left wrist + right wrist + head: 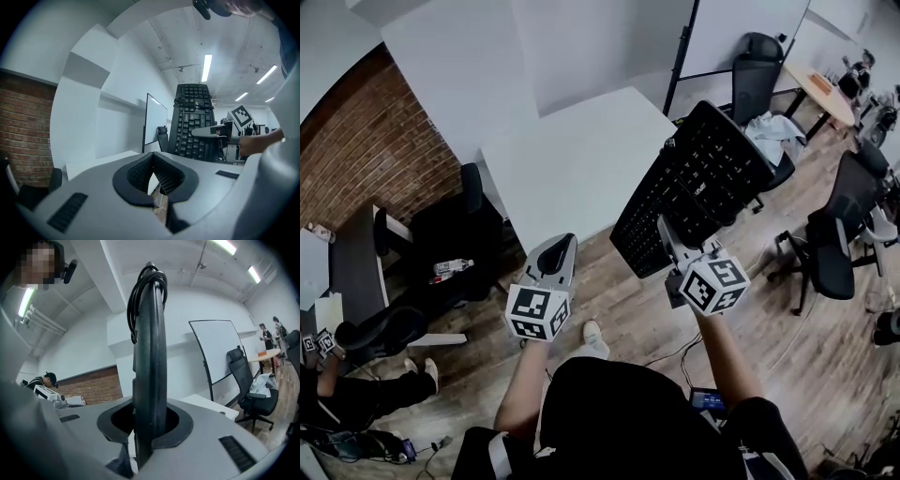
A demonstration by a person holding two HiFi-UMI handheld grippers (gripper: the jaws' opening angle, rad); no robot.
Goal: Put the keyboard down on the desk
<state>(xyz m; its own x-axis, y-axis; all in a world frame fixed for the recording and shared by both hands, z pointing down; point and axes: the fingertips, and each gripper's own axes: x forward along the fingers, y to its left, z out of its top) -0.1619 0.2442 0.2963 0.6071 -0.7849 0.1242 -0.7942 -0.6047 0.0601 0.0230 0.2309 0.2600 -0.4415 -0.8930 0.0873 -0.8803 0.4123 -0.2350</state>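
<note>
My right gripper [671, 231] is shut on a black keyboard [698, 186], which it holds up in the air over the wooden floor, just right of the white desk [581, 159]. In the right gripper view the keyboard [150, 357] stands edge-on between the jaws, with its cable [146, 280] coiled at the top. My left gripper [561, 249] is shut and empty, near the desk's front edge. The left gripper view shows its closed jaws [153, 180], with the keyboard [191, 123] and the right gripper's marker cube [240, 117] off to the right.
Black office chairs [839, 234] stand to the right, and another chair [759, 61] is by a whiteboard [213, 350]. A brick wall [366, 141] and a dark desk [352, 267] lie left. A person [356, 389] sits at lower left. People gather at a round table [820, 89].
</note>
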